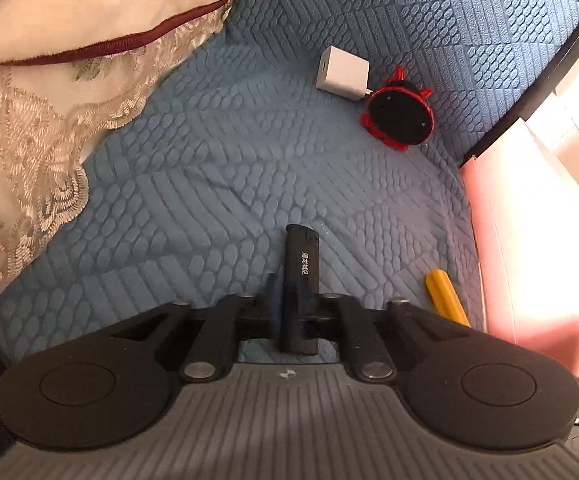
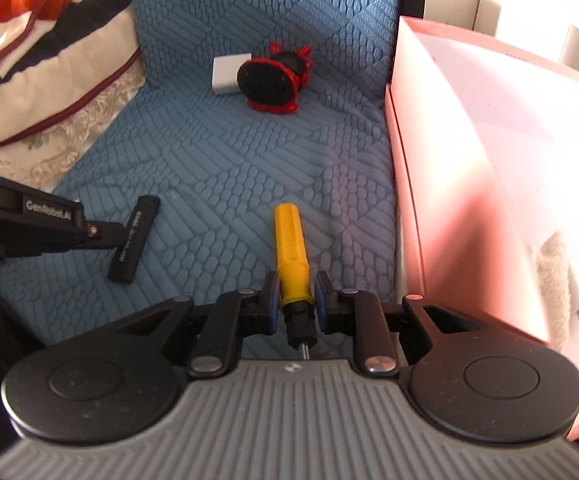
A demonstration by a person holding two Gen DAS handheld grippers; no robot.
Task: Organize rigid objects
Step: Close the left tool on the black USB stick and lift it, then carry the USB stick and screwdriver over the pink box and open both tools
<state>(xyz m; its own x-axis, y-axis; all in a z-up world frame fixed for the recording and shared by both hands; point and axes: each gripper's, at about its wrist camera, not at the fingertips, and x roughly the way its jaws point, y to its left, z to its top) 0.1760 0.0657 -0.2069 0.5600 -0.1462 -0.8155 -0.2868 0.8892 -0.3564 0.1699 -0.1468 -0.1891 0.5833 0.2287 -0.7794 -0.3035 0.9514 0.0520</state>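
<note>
A black lighter (image 1: 300, 280) lies on the blue quilted seat. My left gripper (image 1: 295, 304) is closed around its near half; it also shows in the right wrist view (image 2: 133, 240), with the left gripper (image 2: 105, 236) at its middle. A yellow-handled screwdriver (image 2: 291, 256) lies between the jaws of my right gripper (image 2: 294, 300), which are near its sides with small gaps showing. Its handle end shows in the left wrist view (image 1: 445, 296). A white charger block (image 1: 343, 72) and a red-and-black round toy (image 1: 399, 114) lie farther back; both appear in the right wrist view, charger (image 2: 227, 74), toy (image 2: 271, 82).
A pink box (image 2: 469, 184) stands open at the right, with a white plug and cloth inside. A lace-edged cushion (image 1: 29, 100) lies on the left. The blue quilted backrest (image 2: 265, 4) rises behind the objects.
</note>
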